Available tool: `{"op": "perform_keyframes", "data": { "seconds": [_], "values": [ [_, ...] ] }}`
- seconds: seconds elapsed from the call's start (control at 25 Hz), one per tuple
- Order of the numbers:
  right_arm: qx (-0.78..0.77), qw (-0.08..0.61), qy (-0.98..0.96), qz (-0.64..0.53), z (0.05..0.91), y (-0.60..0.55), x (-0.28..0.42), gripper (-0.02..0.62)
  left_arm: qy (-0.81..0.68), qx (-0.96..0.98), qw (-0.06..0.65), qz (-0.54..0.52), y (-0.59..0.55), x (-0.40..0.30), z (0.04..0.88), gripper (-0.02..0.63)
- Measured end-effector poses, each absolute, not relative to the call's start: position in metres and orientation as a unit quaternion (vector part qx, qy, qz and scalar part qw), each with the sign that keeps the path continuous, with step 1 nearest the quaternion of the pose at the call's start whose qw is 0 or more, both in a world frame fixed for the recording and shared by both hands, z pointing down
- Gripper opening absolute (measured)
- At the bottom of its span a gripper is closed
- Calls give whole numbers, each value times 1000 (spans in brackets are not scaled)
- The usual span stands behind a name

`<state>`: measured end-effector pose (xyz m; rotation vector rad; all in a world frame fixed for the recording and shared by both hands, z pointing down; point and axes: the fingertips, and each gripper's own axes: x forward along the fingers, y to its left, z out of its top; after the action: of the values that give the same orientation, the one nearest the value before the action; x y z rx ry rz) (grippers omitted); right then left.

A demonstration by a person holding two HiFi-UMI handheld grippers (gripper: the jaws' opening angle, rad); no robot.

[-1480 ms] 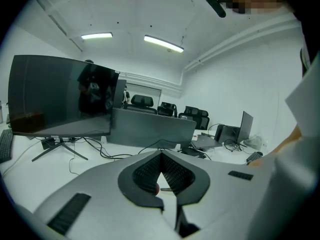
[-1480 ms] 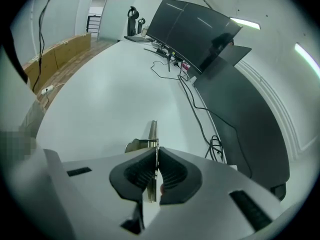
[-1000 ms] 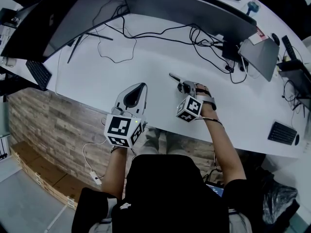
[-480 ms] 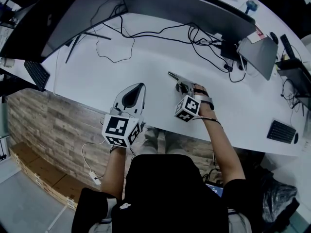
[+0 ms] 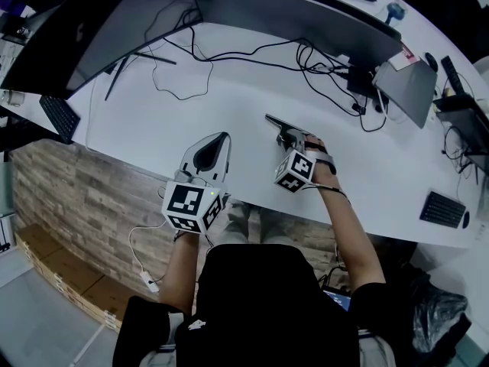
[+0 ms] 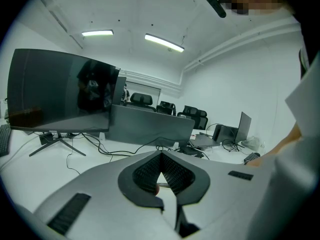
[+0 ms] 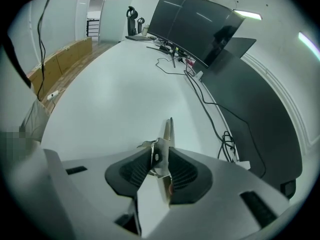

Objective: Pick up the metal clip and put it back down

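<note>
The metal clip (image 7: 168, 132) is a shiny spring clamp. It stands on edge between the pads of my right gripper (image 7: 161, 153), and its long nose points out over the white desk (image 7: 115, 99). The jaws are opening, and both pads still touch the clip's handles. In the head view the clip (image 5: 273, 121) sticks out ahead of the right gripper (image 5: 293, 138), low over the desk near its front edge. My left gripper (image 5: 219, 138) rests to the left, its jaws shut with nothing between them (image 6: 161, 156).
Two dark monitors (image 5: 114, 21) stand along the back of the desk with loose black cables (image 5: 321, 63) in front of them. A laptop (image 5: 409, 82) sits at the back right. Keyboards lie at the far left (image 5: 59, 117) and far right (image 5: 443, 209).
The right gripper and the clip have barely shifted over the desk. The left gripper has stayed where it was.
</note>
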<state>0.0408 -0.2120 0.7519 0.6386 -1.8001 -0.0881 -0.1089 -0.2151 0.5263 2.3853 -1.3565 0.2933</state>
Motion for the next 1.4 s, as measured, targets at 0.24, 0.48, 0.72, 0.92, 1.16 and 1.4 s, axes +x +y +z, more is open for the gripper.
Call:
{"op": "perform_keyframes", "data": {
  "seconds": [0.24,0.48,0.72,0.92,1.16,1.4],
  "values": [
    [275,572,-773,-28,750,-210,42,106,-482,850,186,102,-215,-106,523,14],
    [277,569,-774,-11,744,-208,43,109,-484,851,179,100,-216,-105,515,13],
    [294,545,-785,9,719,-207,43,109,-485,854,167,90,-216,-103,496,12],
    [306,531,-790,11,698,-211,46,109,-484,858,152,81,-216,-99,476,13],
    [354,467,-809,40,651,-218,44,106,-487,861,130,70,-212,-101,451,13],
    [402,374,-833,66,579,-228,40,69,-490,863,105,56,-211,-104,421,12]
  ]
}}
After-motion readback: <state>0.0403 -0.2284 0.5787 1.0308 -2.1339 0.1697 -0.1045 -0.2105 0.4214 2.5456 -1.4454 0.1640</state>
